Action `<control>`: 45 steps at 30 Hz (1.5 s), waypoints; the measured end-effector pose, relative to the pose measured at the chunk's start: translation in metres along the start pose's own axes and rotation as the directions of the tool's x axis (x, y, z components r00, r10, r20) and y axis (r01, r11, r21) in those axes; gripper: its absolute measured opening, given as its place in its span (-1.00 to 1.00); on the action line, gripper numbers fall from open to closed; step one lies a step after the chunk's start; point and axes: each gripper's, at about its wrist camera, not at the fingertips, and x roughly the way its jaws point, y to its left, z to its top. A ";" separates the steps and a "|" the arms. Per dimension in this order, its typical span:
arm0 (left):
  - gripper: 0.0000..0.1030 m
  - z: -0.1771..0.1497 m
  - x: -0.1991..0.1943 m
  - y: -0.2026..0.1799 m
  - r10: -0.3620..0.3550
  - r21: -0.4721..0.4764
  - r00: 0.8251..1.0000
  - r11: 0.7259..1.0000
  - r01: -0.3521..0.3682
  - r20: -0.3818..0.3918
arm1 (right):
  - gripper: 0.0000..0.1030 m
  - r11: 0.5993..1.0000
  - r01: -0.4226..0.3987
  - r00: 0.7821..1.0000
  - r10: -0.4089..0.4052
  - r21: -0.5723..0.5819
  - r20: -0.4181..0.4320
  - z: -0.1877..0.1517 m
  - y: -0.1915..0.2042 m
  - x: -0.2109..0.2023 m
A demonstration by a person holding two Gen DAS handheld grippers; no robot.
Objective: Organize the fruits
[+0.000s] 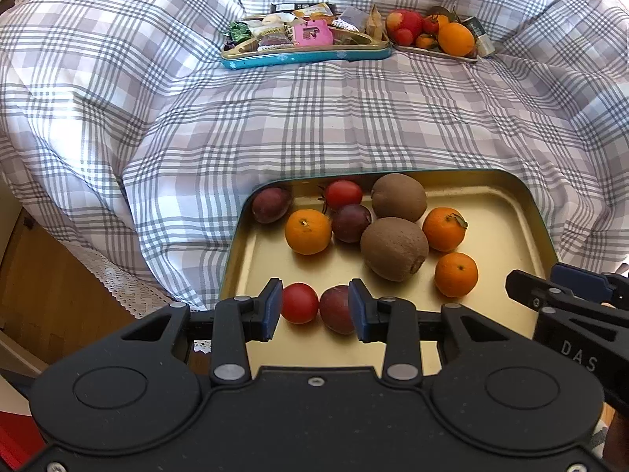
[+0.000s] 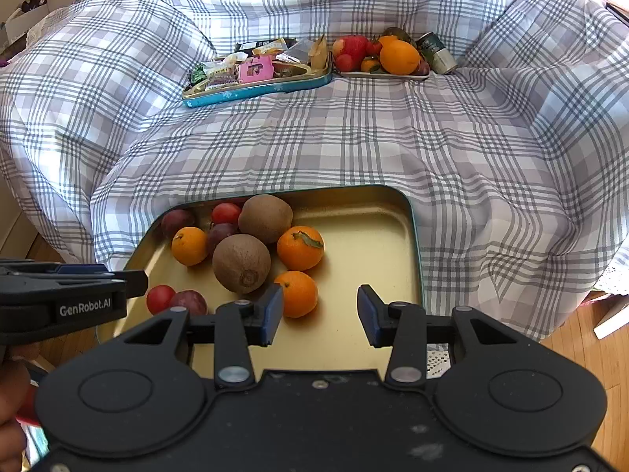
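Observation:
A gold tin tray (image 1: 491, 212) (image 2: 365, 236) lies on the plaid cloth right below both grippers. It holds two kiwis (image 1: 394, 247) (image 2: 241, 261), three mandarins (image 1: 308, 232) (image 2: 300, 247), small red tomatoes (image 1: 343, 193) and dark purple round fruits (image 1: 351, 222). My left gripper (image 1: 315, 310) hovers open over the tray's near left corner. A tomato (image 1: 299, 303) and a purple fruit (image 1: 336, 308) lie in the tray beneath its gap, not gripped. My right gripper (image 2: 320, 314) stands open over bare tray floor, with a mandarin (image 2: 297, 293) just past its left finger.
At the back, a blue tin (image 1: 306, 53) (image 2: 255, 88) holds wrapped snacks. Beside it a white plate (image 1: 432, 51) (image 2: 383, 74) carries an orange, red fruit and more, with a can (image 2: 436, 55) next to it. Wooden floor (image 1: 47, 283) (image 2: 582, 346) shows past the cloth's edges.

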 end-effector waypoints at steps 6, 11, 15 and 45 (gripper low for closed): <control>-0.12 -0.001 0.002 -0.004 -0.003 0.015 1.000 1.000 0.003 -0.013 | -0.14 1.000 0.000 1.000 0.000 0.021 -0.014 -0.001 -0.004 0.005; -0.12 -0.001 0.003 -0.008 -0.002 0.028 1.000 1.000 0.002 -0.020 | -0.14 0.999 0.000 1.000 0.001 0.036 -0.019 -0.002 -0.007 0.008; -0.12 -0.001 0.006 -0.009 -0.003 0.032 1.000 0.999 0.004 -0.031 | -0.14 0.999 0.003 1.000 -0.002 0.048 -0.030 -0.003 -0.010 0.012; -0.12 -0.007 0.016 -0.010 -0.006 0.039 0.998 0.999 0.008 -0.067 | -0.14 0.999 0.019 0.997 -0.016 0.041 -0.076 -0.010 -0.009 0.026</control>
